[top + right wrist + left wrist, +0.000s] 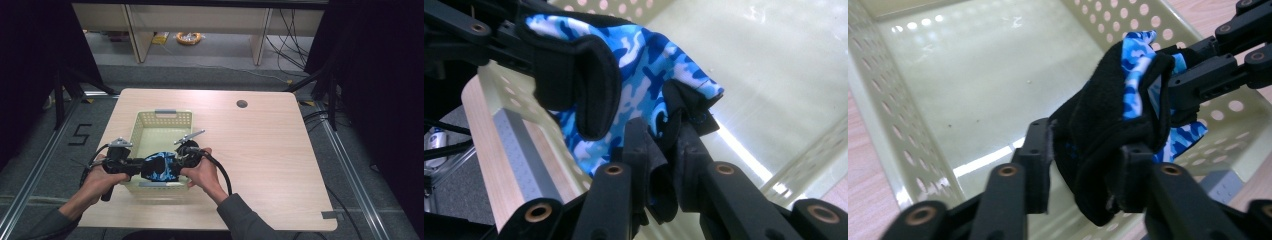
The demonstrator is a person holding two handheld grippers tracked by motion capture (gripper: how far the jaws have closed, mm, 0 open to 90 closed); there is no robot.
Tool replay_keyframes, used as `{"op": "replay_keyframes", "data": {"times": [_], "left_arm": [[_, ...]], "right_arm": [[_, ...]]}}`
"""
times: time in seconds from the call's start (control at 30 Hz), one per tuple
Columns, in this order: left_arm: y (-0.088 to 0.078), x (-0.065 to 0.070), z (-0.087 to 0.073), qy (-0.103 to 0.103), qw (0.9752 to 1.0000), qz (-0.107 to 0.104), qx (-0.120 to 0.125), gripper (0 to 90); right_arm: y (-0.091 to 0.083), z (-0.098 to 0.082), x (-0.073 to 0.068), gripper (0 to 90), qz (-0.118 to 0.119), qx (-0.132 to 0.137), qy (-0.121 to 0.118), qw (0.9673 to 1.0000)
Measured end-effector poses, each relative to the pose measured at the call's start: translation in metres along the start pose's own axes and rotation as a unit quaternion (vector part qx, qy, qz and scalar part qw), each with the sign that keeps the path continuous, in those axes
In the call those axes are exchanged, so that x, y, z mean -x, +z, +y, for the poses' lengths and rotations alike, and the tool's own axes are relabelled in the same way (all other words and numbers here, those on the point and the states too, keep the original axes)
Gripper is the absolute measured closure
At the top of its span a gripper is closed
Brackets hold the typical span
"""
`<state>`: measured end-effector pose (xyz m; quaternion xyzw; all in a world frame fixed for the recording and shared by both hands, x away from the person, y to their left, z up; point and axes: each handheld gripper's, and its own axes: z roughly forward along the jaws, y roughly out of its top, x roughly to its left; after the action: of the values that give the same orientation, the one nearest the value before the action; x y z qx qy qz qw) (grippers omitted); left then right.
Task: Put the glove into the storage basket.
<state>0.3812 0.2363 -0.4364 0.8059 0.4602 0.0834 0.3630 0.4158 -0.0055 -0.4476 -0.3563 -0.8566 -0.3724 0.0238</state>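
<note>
Blue camouflage glove [639,65], no legible writing

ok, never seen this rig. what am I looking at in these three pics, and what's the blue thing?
No robot arm here: a person holds a two-jaw gripper in each hand. The high view looks down on a wooden table with a pale perforated plastic basket on it. The other two pictures come from cameras riding on the grippers, looking along their black jaws.

The blue thing is a blue-camouflage and black glove, held over the basket's near end. The right gripper has its jaws pinched on a black edge of the glove. The left gripper has the glove between its jaws, which stand apart; the far one does not press it.
</note>
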Motion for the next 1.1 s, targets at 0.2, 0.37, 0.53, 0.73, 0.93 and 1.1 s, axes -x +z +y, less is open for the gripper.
{"op": "replay_keyframes", "data": {"times": [0.2, 0.37, 0.53, 0.73, 0.93, 1.1], "left_arm": [[-0.015, -0.002, 0.002, -0.002, 0.9999, 0.011, -0.006, 53.8], [-0.022, -0.004, 0.001, -0.012, 0.9999, 0.009, 0.006, 50.9], [-0.026, -0.004, -0.001, -0.026, 0.9994, 0.008, 0.02, 46.5], [-0.031, 0.0, -0.002, -0.013, 0.9996, 0.008, 0.024, 45.1], [-0.028, 0.008, -0.003, -0.012, 0.9996, 0.0, 0.027, 43.6], [-0.026, 0.012, -0.002, -0.005, 0.9997, -0.001, 0.023, 43.6]], "right_arm": [[0.003, -0.001, 0.002, 79.3, -0.009, -0.008, -0.001, 0.9999], [0.003, -0.001, 0.003, 79.2, -0.017, -0.016, 0.007, 0.9997], [0.003, -0.002, 0.002, 78.8, -0.022, -0.024, 0.017, 0.9993], [0.004, -0.002, 0.005, 77.7, -0.026, -0.017, 0.003, 0.9995], [0.005, 0.0, 0.002, 72.7, -0.037, -0.024, -0.001, 0.999], [0.003, 0.004, 0.0, 62.7, -0.067, -0.031, -0.019, 0.9971]]}}
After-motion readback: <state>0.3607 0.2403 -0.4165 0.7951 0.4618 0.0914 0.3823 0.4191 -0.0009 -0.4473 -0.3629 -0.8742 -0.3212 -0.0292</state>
